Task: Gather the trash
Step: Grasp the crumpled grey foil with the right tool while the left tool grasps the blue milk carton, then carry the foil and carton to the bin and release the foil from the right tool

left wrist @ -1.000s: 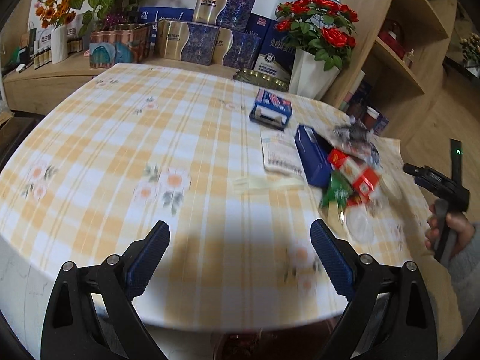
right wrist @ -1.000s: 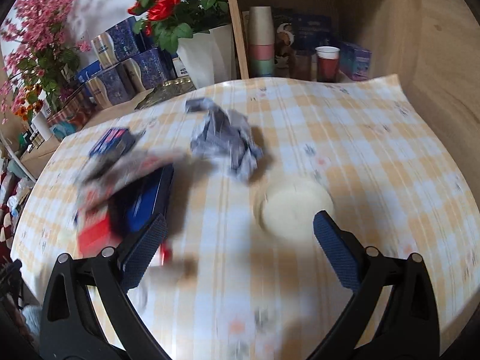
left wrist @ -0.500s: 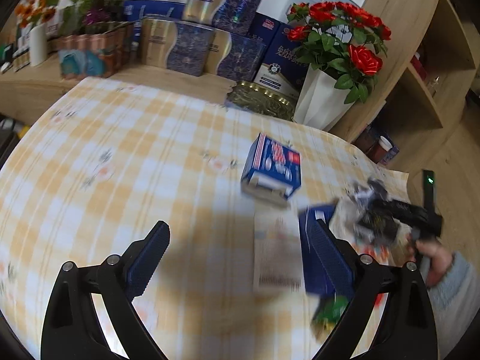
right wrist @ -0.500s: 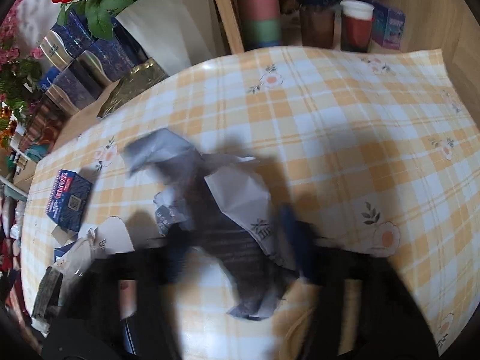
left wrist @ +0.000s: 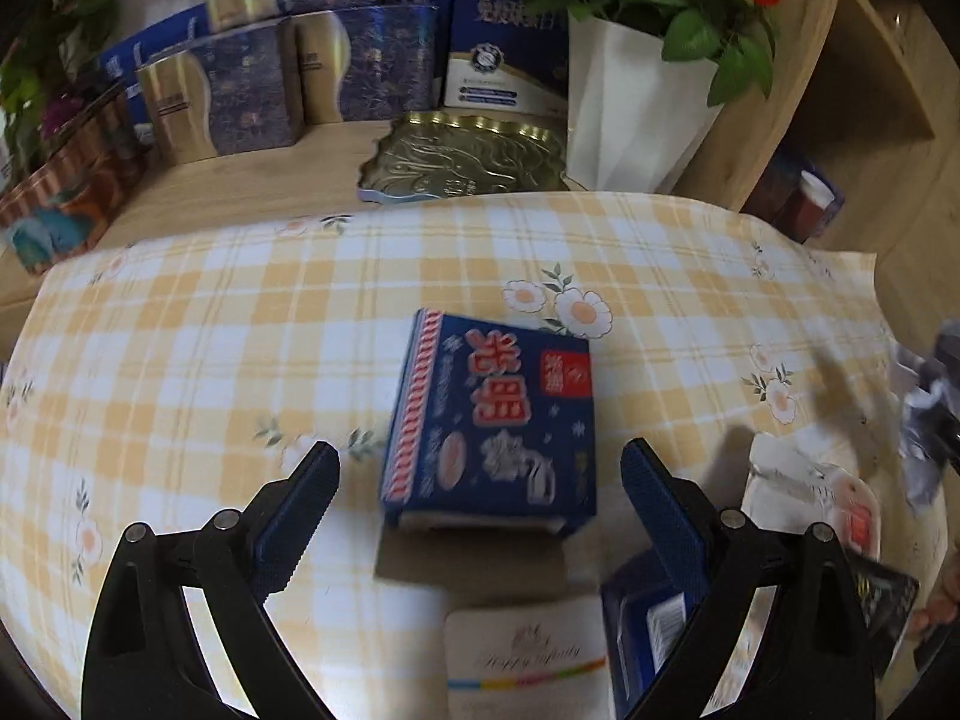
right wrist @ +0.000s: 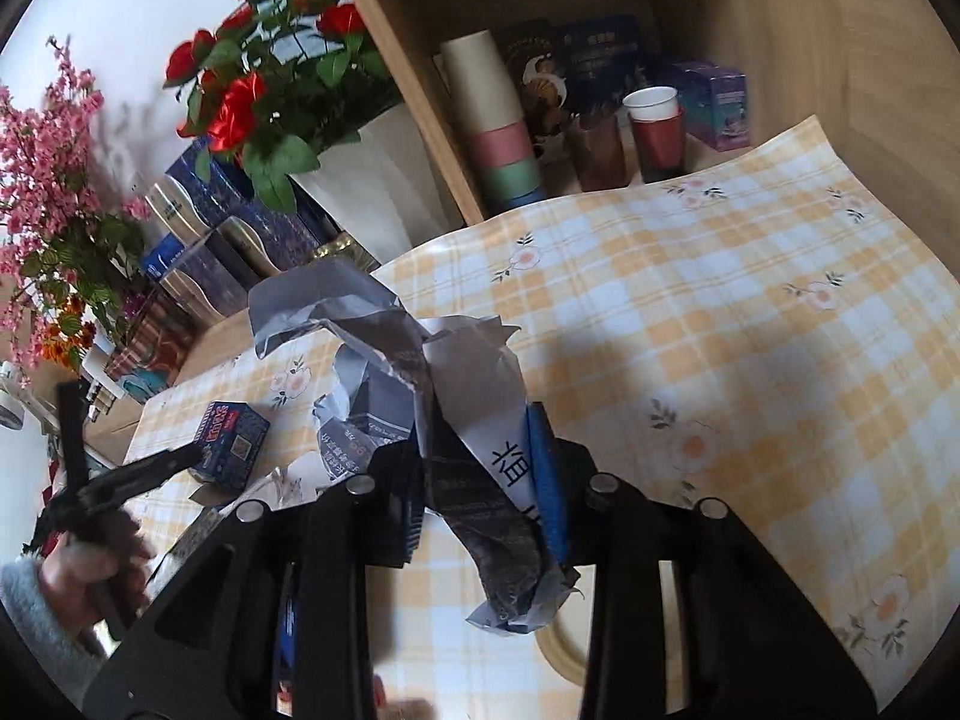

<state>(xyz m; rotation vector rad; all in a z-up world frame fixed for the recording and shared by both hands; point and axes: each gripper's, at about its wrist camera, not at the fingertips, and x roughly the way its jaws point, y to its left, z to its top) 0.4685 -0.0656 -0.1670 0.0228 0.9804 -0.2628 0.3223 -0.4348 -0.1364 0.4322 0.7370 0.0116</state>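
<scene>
A white vase of red roses stands on the wooden sideboard just past the table's far edge, a gold embossed tin beside it. Stacked paper cups occupy the wooden shelf at the tablecloth's far corner.

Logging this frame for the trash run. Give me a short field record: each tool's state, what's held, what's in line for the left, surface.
right tool: shut on crumpled paper, paper raised off the cloth
left tool: open, nothing between the pads, above the table
in line for left: blue box, lying flat, apart from the pads
near left tool: white card at the bottom edge; more wrappers to its right, blurred
surface: checked tablecloth
behind table: white vase of red roses
</scene>
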